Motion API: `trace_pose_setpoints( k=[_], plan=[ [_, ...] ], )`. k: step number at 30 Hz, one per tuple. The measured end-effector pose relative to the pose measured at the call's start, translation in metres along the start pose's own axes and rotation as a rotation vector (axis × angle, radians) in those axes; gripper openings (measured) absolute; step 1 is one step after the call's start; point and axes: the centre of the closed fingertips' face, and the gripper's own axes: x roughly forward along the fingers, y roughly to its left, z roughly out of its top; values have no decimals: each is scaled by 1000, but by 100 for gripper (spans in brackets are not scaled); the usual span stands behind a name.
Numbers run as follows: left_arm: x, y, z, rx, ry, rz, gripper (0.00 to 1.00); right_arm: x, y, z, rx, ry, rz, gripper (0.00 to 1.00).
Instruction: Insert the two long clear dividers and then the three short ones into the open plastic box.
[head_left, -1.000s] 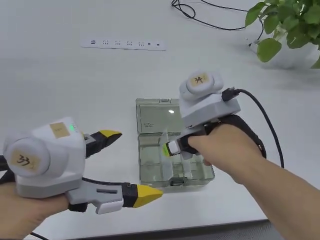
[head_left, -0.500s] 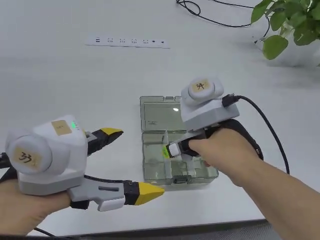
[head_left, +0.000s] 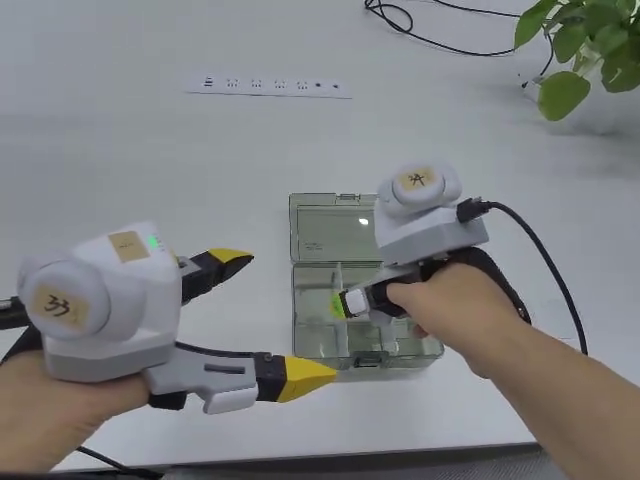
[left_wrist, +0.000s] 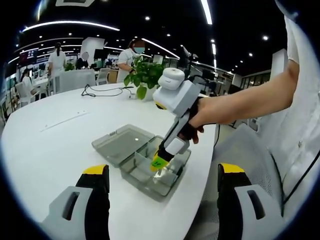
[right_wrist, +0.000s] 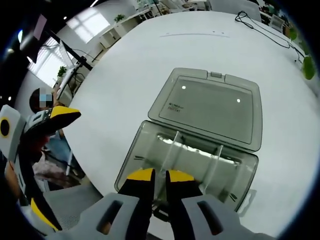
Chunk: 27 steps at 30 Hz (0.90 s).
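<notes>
right gripper (right_wrist: 160, 176), jaws pinched on a clear divider (right_wrist: 171, 147), held it down inside the plastic box (right_wrist: 131, 156), left gripper (head_left: 288, 316) idle with jaws spread; next move, as judged: press it home in its slots, then release.

Clear box (head_left: 330, 228) lies open, lid flat, a divider (right_wrist: 172, 147) upright inside.

Label (head_left: 57, 308) on left tongs (head_left: 285, 316) reads 33; label (head_left: 417, 182) on right tongs (head_left: 338, 303) resembles A
</notes>
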Motion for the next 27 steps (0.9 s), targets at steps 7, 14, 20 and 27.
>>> trace_pose_setpoints(
  k=[7,14,20,27],
  plan=[
    [-4,-2,2,9,5,15,91,-4,3,3,42,-46,48,14],
    [-6,-3,8,25,8,25,92,-17,6,11,51,-97,91,16],
    [-7,-3,11,41,15,32,92,-35,15,16,34,-147,132,18],
    [-8,-2,8,56,25,37,95,-52,14,25,-26,-217,178,23]
  ],
)
